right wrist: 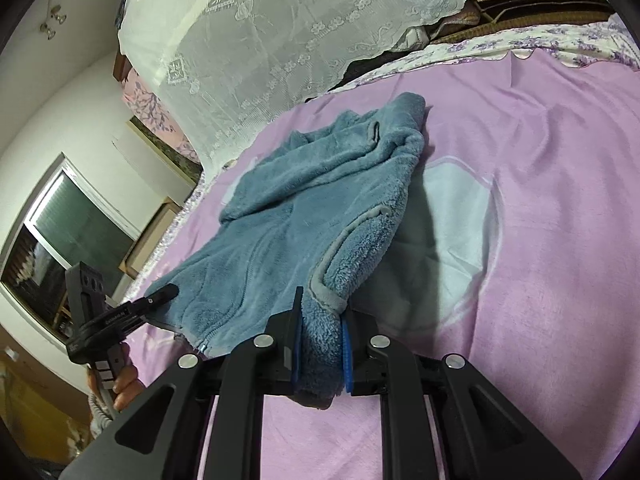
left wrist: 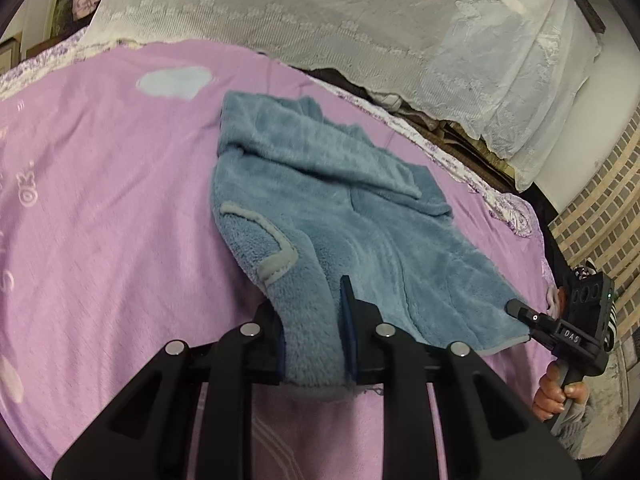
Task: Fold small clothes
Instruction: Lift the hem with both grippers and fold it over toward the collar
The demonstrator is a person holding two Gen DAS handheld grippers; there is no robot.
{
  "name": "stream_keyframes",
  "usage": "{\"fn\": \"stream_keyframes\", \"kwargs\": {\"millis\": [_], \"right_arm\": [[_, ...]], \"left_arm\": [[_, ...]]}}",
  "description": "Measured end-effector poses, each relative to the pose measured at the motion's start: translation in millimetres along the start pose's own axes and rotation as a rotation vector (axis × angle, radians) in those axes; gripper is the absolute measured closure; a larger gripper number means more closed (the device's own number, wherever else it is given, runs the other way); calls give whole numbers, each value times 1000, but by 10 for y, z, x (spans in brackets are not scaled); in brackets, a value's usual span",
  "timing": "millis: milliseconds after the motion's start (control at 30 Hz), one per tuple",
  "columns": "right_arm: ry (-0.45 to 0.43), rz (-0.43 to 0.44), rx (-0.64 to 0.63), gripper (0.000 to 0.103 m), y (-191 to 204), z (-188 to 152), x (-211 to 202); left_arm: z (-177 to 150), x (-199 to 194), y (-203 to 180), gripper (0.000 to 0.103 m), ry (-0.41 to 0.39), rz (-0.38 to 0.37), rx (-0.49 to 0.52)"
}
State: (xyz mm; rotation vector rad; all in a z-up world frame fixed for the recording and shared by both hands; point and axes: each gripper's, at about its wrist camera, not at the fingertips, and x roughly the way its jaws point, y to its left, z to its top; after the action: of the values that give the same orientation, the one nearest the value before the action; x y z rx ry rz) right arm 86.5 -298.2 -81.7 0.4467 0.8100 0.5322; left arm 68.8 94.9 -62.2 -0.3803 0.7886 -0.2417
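Note:
A small blue fleece garment [left wrist: 320,200] with grey trim lies on a pink bedspread [left wrist: 100,200]. My left gripper [left wrist: 312,320] is shut on a bunched corner of its near hem, fleece filling the space between the blue pads. My right gripper [right wrist: 320,336] is shut on the other near corner of the same garment [right wrist: 312,200]. Each gripper shows in the other's view, gripping the hem: the right one [left wrist: 520,314] at the right, the left one [right wrist: 160,294] at the left. The far part of the garment is folded over on itself.
A white lace cover [left wrist: 360,20] drapes over a pile behind the bed. A floral sheet edge [left wrist: 460,160] runs along the bedspread's far side. A brick wall [left wrist: 600,208] is at the right. A window [right wrist: 68,224] is at the left.

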Motion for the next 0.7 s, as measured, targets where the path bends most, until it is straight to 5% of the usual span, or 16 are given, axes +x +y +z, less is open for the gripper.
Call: {"fn": "stream_keyframes", "kwargs": {"millis": [700], "right_arm": [[-56, 35, -26, 88, 233, 843, 108]], "left_arm": [[662, -24, -79, 83, -84, 47, 30]]}}
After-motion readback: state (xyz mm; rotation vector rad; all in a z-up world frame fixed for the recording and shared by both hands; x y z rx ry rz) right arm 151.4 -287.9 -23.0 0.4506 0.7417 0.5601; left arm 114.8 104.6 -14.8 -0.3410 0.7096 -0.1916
